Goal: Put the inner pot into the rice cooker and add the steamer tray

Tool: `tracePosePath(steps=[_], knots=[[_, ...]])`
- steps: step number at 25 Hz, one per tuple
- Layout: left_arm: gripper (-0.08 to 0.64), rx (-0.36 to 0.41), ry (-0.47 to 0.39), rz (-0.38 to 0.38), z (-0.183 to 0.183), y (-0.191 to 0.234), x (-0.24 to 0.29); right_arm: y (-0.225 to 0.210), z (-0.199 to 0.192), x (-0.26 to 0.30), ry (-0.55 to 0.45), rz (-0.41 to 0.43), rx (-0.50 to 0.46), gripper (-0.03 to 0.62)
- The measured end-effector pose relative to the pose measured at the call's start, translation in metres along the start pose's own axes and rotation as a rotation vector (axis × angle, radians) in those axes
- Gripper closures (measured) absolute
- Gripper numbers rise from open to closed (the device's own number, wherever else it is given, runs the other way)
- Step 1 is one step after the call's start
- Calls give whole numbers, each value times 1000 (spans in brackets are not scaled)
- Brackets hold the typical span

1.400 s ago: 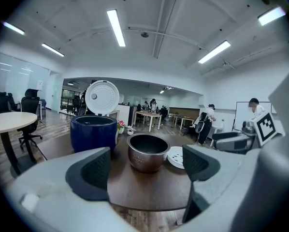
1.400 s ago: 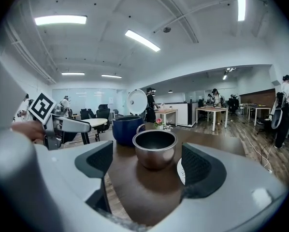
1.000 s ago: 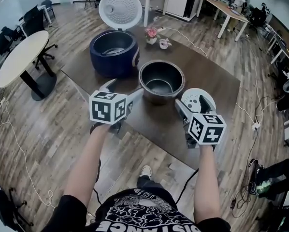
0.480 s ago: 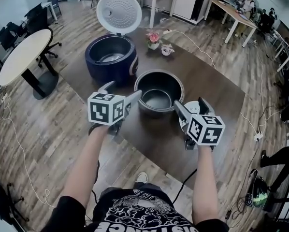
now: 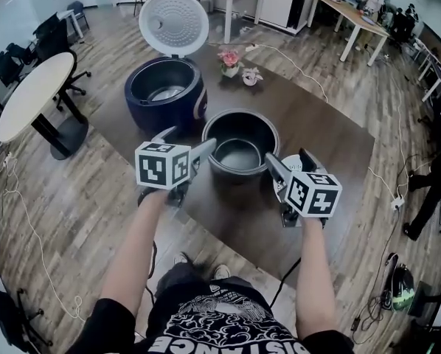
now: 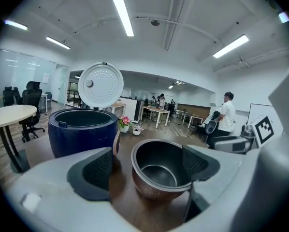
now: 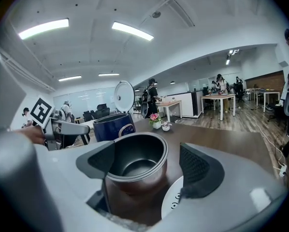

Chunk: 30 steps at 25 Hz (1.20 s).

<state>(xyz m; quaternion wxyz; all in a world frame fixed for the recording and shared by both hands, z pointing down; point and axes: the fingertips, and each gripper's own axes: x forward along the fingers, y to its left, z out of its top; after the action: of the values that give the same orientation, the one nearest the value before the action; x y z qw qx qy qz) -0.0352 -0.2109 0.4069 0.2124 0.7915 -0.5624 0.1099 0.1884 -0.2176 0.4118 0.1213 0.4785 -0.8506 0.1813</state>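
A dark brown bench (image 5: 331, 127) carries everything. Biggest on it is the navy rice cooker (image 5: 165, 94), standing at the far left corner with its white lid (image 5: 176, 22) tipped up and back, so the round cavity lies open and shows nothing inside. The inner pot (image 5: 240, 144) stands upright out on the bench, apart from the cooker, a little in from the near edge and roughly midway along it – dark inside, brownish outside, with nothing in it. The left claw (image 6: 144, 166) hovers at the pot's left side with its jaws spread wide; the pot is framed between the two pads but neither pad is pressed to it, and the tip of one jaw comes close to the rim. The right claw (image 7: 147, 166) is just as wide open at the pot's right side, clamping nothing: one jaw lies just beside the pot's wall, the other hangs above the steamer tray (image 7: 172, 201). That tray – a flat white disc – lies on the bench at the near edge, just right of the pot. By the far edge stands a small pot of pink flowers (image 5: 229, 57), with a smaller white object (image 5: 250, 76) beside it.
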Motion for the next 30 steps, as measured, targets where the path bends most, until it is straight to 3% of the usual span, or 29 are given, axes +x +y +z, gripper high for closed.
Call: tracePosePath(steps=[6, 19, 30], knots=[[92, -32, 31, -54, -12, 11, 26, -7, -17, 21, 35, -34, 47, 201], [114, -60, 191, -220, -36, 28, 93, -23, -44, 60, 92, -160, 196, 235], [244, -144, 265, -314, -57, 29, 120, -32, -74, 70, 152, -251, 299, 304]])
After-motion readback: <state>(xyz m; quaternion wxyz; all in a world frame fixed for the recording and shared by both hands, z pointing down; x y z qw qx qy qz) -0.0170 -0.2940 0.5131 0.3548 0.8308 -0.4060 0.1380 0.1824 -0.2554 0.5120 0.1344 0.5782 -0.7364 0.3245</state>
